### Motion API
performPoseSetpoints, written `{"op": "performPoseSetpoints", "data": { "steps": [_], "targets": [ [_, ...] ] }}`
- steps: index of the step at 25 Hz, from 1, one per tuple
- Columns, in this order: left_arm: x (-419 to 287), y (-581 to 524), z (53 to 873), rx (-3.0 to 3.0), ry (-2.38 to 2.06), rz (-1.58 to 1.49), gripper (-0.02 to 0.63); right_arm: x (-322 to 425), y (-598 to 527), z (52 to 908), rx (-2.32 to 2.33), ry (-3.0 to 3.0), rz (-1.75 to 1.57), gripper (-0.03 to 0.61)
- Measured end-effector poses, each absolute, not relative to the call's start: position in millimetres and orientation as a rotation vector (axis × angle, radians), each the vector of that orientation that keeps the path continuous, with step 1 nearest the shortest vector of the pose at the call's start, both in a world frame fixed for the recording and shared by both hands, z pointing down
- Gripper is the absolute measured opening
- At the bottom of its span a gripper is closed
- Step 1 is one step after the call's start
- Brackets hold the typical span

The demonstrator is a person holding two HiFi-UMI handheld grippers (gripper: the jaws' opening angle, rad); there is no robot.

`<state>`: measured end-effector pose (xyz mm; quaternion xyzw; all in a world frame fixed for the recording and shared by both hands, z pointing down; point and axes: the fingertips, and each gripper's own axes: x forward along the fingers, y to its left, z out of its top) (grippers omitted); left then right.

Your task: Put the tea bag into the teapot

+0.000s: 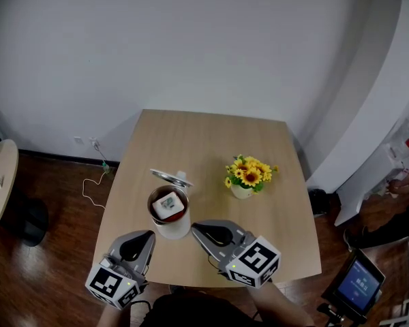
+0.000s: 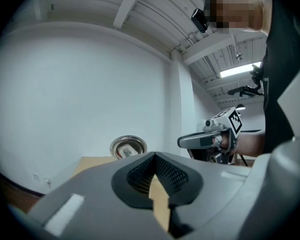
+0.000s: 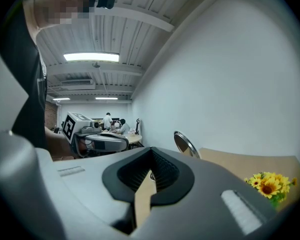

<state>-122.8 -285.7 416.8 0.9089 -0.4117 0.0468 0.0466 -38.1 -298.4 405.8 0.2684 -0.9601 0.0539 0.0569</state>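
A white teapot (image 1: 170, 218) stands near the front of the wooden table (image 1: 211, 135), its hinged metal lid (image 1: 171, 177) tipped open behind it. A white tea bag (image 1: 169, 204) with a green print lies inside the pot. My left gripper (image 1: 148, 235) is just left of the pot in front, shut and holding nothing. My right gripper (image 1: 194, 227) sits close at the pot's right, also shut and holding nothing. The left gripper view shows the shut jaws (image 2: 154, 155), the lid (image 2: 128, 146) and the other gripper (image 2: 190, 141). The right gripper view shows its shut jaws (image 3: 151, 150) and the lid (image 3: 185, 144).
A small white pot of yellow sunflowers (image 1: 249, 174) stands to the right of the teapot. A cable (image 1: 92, 182) lies on the floor by the table's left edge. A round side table (image 1: 0, 182) is at the far left, and a tablet stand (image 1: 358, 285) at the lower right.
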Motion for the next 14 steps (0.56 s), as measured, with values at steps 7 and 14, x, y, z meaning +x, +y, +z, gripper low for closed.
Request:
{"op": "performPoseSetpoints", "data": {
  "steps": [7,14],
  "targets": [
    [-124.4,-288.4,412.9,2.777,-1.258,0.127,0.005,-42.1,-298.3,403.7,0.806,-2.912,0.156,0.002],
    [-126.8,-288.7,413.7,2.768,-1.262,0.138,0.003,-43.0,-299.1,400.4,0.810,-2.913,0.153,0.002]
  ]
}}
